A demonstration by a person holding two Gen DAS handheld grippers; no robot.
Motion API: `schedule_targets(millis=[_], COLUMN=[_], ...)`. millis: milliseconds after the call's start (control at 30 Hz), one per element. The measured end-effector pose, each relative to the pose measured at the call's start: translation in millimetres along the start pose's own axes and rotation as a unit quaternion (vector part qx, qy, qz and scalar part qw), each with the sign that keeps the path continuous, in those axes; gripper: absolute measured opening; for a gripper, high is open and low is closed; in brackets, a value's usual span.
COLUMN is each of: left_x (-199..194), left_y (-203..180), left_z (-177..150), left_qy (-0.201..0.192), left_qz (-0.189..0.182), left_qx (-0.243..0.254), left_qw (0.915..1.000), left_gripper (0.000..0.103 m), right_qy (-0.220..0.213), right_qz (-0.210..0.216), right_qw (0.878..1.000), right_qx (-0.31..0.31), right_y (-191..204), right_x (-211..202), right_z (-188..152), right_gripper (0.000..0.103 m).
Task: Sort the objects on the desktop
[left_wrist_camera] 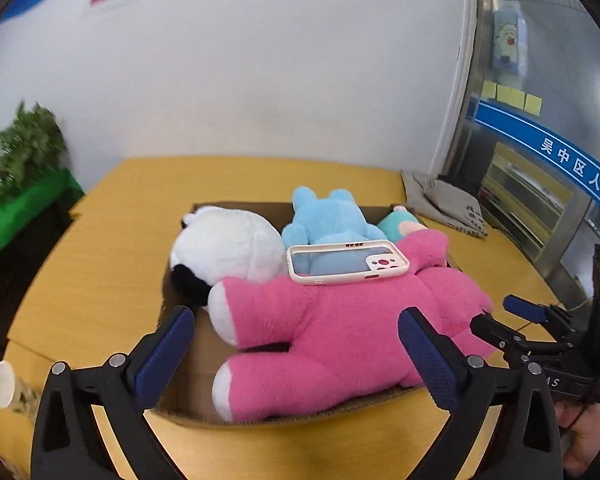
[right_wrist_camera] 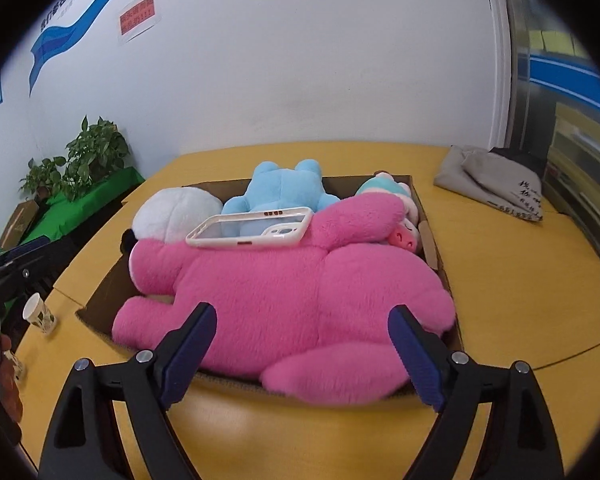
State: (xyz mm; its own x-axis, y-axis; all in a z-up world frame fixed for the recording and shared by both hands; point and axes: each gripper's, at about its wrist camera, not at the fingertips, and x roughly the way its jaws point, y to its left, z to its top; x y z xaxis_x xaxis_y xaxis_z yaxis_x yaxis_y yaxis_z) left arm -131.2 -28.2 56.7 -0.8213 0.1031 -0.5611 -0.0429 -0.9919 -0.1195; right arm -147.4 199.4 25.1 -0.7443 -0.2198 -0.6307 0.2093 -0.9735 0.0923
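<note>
My left gripper (left_wrist_camera: 296,356) and right gripper (right_wrist_camera: 302,354) hang at the bottom of each frame, jaws spread wide, holding nothing. Mid-frame, the pink plush (right_wrist_camera: 296,296) fills the cardboard box (right_wrist_camera: 440,248), a phone case (right_wrist_camera: 252,228) resting on top, likely my next pick. A paper cup (right_wrist_camera: 38,314) stands lower left, folded cloth (right_wrist_camera: 496,182) upper right.

Left tool (left_wrist_camera: 296,322) spread wide, right tool (right_wrist_camera: 302,320) spread wide

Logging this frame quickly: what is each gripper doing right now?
Left gripper: open, empty, above the pink plush.
Right gripper: open, empty, above the same plush.
</note>
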Motion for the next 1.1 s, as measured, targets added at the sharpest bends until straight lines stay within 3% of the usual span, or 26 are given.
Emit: schedule_targets(millis=[133, 233, 500, 633, 867, 1100], left_x=[-23.1, -25.9, -23.4, -23.4, -19.2, -13.9], left_y=[-20.5, -27.6, -18.3, -10.0, -23.7, -31.7], left_z=[-15.1, -16.3, -20.2, -25.2, -37.0, -47.4], left_qy=[-0.031, -0.011, 0.009, 0.012, 0.023, 0.049], left_qz=[0.024, 0.012, 0.036, 0.017, 0.086, 0.087], left_qx=[-0.002, -0.008, -0.047, -0.065, -0.006, 0.018], left_qw=[0.9992, 0.9998, 0.9982, 0.9977, 0.996, 0.9949], left_gripper=[0.103, 0.103, 0.103, 0.103, 0.103, 0.103], right_qy=[0.009, 0.019, 0.025, 0.031, 0.044, 0.05], right_qz=[-0.008, -0.02, -0.047, -0.047, -0.044, -0.054], right_qw=[1.0, 1.0, 0.998, 0.998, 0.998, 0.997], right_qx=[-0.012, -0.014, -0.022, -0.023, -0.032, -0.029], right_y=[7.8, 7.9, 8.3, 7.0, 13.8, 12.9], right_x=[-14.9, -19.2, -26.5, -23.9, -15.4, -12.7], right_z=[-5.9, -6.5, -4.7, -4.5, -8.8, -11.5], right_gripper=[0.088, 0.088, 0.088, 0.088, 0.088, 0.088])
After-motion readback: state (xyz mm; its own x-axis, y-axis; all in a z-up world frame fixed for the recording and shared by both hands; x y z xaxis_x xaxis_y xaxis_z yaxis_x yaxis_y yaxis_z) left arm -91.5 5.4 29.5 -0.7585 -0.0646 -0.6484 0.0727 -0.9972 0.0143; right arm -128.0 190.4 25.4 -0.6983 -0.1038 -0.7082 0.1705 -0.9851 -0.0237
